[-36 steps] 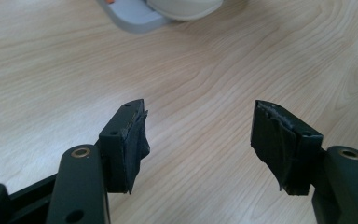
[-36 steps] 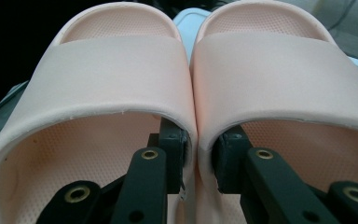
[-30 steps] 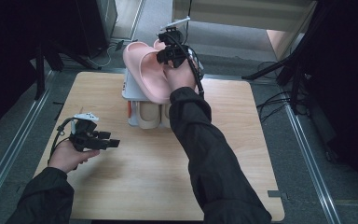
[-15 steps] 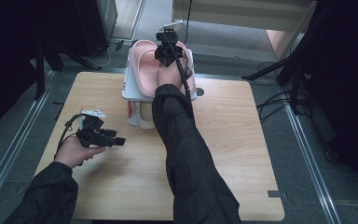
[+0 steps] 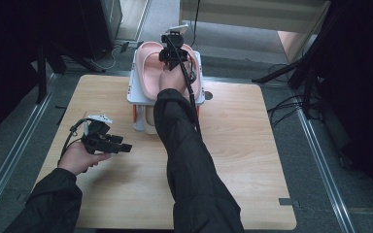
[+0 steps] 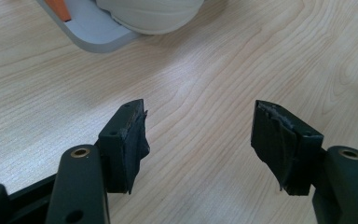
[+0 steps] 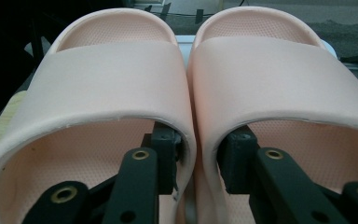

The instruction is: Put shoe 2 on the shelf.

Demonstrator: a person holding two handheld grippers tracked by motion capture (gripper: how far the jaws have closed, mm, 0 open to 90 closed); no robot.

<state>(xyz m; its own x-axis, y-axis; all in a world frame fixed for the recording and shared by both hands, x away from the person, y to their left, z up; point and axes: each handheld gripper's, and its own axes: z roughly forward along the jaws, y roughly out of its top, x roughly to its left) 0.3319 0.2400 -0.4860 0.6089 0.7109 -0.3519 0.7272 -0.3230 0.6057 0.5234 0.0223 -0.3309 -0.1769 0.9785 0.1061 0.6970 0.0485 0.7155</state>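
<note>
Pink slippers [image 7: 191,93], frame centre: right gripper [image 7: 198,154] straddles both inner walls, jaws just widened, not pinching; risk dragging the pair off the rack [image 5: 132,94].

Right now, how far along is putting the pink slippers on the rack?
Done: both pink slippers sit side by side on top of the rack, above a white shoe.
In hand: the right gripper has one jaw inside each slipper, with their inner walls between. Its jaws have just been opening and seem to be letting go.
Left: draw that gripper out.
The left gripper hovers open over the table.
</note>
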